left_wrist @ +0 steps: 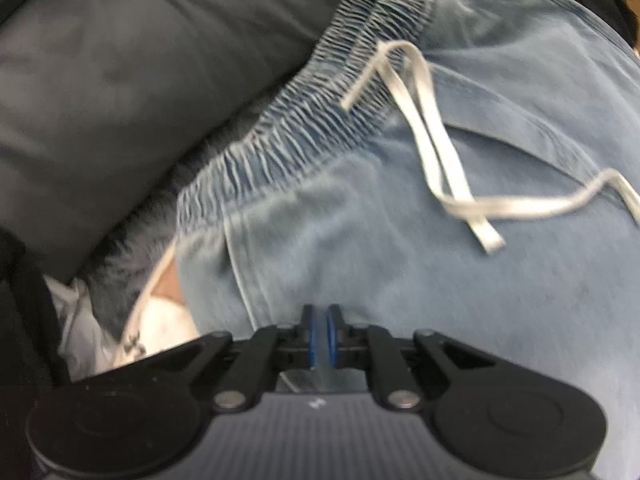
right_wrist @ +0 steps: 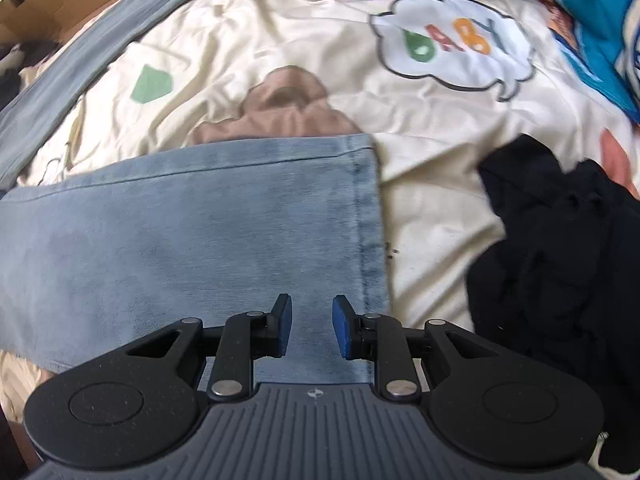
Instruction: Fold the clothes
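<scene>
1. Pale blue denim trousers (left_wrist: 440, 280), with a gathered elastic waistband (left_wrist: 304, 120) and white flat drawstring (left_wrist: 432, 140), are clamped at the waist edge by the left gripper (left_wrist: 321, 320), jaws together on the cloth
2. The hemmed leg (right_wrist: 240, 220) is seen spread on a cream printed sheet (right_wrist: 440, 208) beside a crumpled black garment (right_wrist: 560, 240); the right gripper (right_wrist: 312, 328) is held over it, jaws apart

In the left wrist view the jeans (left_wrist: 440, 272) lie ahead, the drawstring (left_wrist: 436, 152) on top of them, a cushion (left_wrist: 140, 80) beyond the waistband to the left. In the right wrist view a jeans leg (right_wrist: 180, 232) lies on the bedsheet (right_wrist: 436, 208) — a dark garment (right_wrist: 560, 260) to its right, apart.
</scene>
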